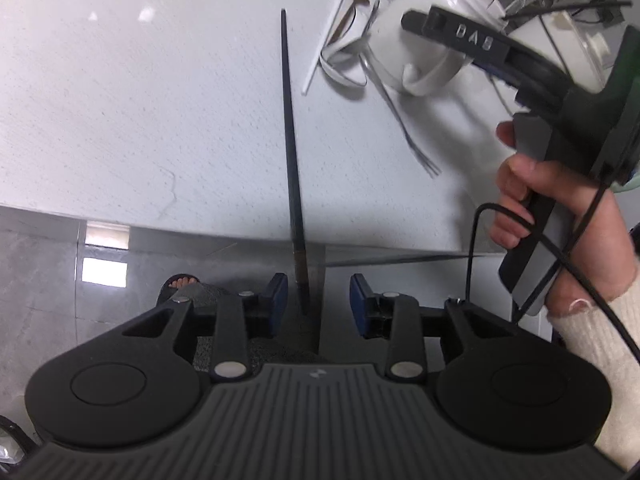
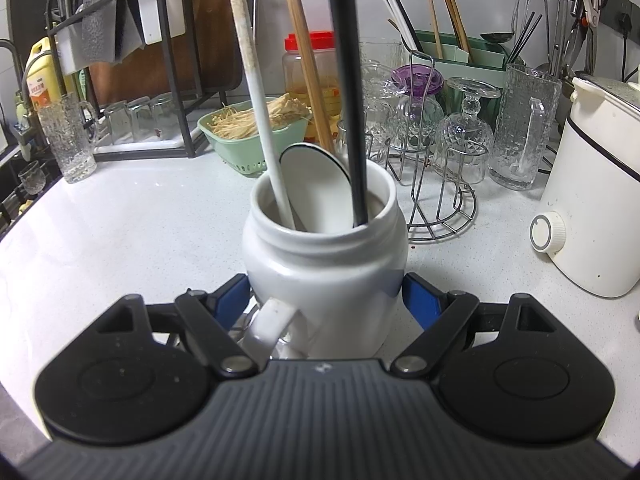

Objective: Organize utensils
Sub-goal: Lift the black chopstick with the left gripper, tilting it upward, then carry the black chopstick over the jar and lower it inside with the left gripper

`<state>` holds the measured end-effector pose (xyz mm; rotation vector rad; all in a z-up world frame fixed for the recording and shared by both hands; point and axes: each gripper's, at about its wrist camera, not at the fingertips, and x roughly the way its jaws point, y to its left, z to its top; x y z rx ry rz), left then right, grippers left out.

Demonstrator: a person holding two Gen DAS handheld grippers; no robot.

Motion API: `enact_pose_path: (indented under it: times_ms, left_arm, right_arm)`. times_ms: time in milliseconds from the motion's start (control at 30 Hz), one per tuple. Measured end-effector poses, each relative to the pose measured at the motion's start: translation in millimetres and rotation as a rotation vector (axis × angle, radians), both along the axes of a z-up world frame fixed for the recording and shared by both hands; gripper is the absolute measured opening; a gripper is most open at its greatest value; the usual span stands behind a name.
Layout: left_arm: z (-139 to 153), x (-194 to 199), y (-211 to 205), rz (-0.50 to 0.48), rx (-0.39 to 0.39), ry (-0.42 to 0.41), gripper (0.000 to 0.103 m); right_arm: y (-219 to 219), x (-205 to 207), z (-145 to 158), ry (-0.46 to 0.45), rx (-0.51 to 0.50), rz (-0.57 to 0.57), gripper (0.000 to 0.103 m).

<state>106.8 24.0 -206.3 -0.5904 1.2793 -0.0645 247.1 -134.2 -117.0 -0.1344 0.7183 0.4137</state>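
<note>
The white countertop (image 2: 120, 216) carries everything, and the landmark on it is the white mug (image 2: 326, 272), a handled jar serving as the utensil holder. The right gripper (image 2: 326, 300) clamps this mug from both sides, its blue pads pressed against the body, most likely to steady it while utensils drop in. Standing in the mug are a black chopstick (image 2: 352, 120), a white chopstick (image 2: 256, 92), a wooden chopstick (image 2: 306, 64) and a white spoon (image 2: 316, 188) with a dark rim.

In the left wrist view, the left gripper (image 1: 319, 300) has its jaws parted, with the black chopstick's upper end between the pads but touching neither; it looks released into the mug. A fork (image 1: 404, 120) lies on the counter just beside the mug, apparently waiting its turn.

The mug's base is hidden behind the right gripper, so how deep the utensils sit cannot be told. Something metallic shows under the handle, too obscured to name.
</note>
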Motion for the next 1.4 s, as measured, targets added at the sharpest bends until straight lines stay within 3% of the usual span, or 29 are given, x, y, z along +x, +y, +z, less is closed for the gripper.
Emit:
enact_pose_path:
  times_ms: [233, 300, 367, 500, 600, 1067, 1233, 1400]
  left_arm:
    - [-17.2, 12.7, -4.1, 0.001, -0.017, 0.050, 0.037]
    - [-18.2, 14.0, -3.8, -0.003, -0.015, 0.051, 0.030]
    - [-17.1, 16.9, -4.3, -0.013, 0.002, 0.051, 0.012]
    - [-9.2, 18.6, -6.9, -0.057, 0.030, 0.057, 0.010]
    - [8.4, 19.3, -7.3, -0.109, 0.089, 0.022, 0.009]
    - [99.5, 40.2, 37.8, -0.154, 0.185, -0.072, 0.008]
    - [127.6, 58.9, 49.3, -0.224, 0.255, -0.099, 0.008]
    - [161.9, 83.2, 45.1, -0.376, 0.345, -0.163, 0.007]
  right_arm:
    - [0.7, 0.1, 0.0, -0.001, 0.001, -0.004, 0.085]
    - [1.3, 0.0, 0.0, -0.003, 0.001, -0.005, 0.085]
    - [1.6, 0.5, -0.3, -0.004, 0.002, -0.005, 0.085]
    - [1.8, 0.8, -0.7, -0.007, 0.004, -0.006, 0.085]
    - [1.2, 0.7, -0.6, -0.008, 0.006, -0.006, 0.085]
    - [5.7, 5.4, -1.4, -0.007, 0.010, -0.018, 0.085]
    - [8.5, 7.0, -2.0, -0.007, 0.008, -0.026, 0.085]
    - [11.0, 6.5, -2.5, -0.009, 0.004, -0.039, 0.085]
